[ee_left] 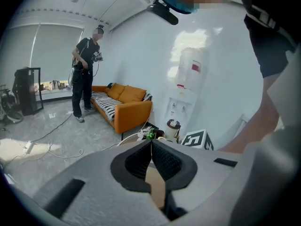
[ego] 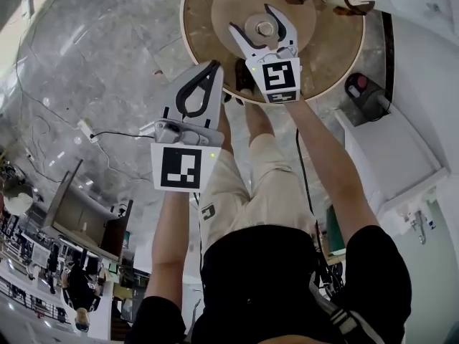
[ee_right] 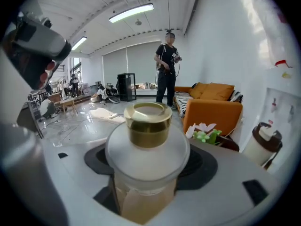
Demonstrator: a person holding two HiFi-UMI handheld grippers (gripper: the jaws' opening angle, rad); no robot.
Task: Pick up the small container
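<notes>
Head view: one small container (ego: 265, 29) stands on the round table (ego: 344, 57) between the spread jaws of the right gripper (ego: 257, 21). The left gripper (ego: 213, 67) is off the table. Left gripper view: left gripper (ee_left: 151, 143) jaws pressed together, holding nothing. Right gripper view: container (ee_right: 148, 126) upright, long axis vertical, gold knob uppermost, flanked by the right gripper (ee_right: 149, 166) jaws.

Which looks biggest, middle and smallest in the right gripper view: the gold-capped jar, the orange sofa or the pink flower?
1. gold-capped jar, though it sits nearest the camera
2. orange sofa
3. pink flower
</notes>
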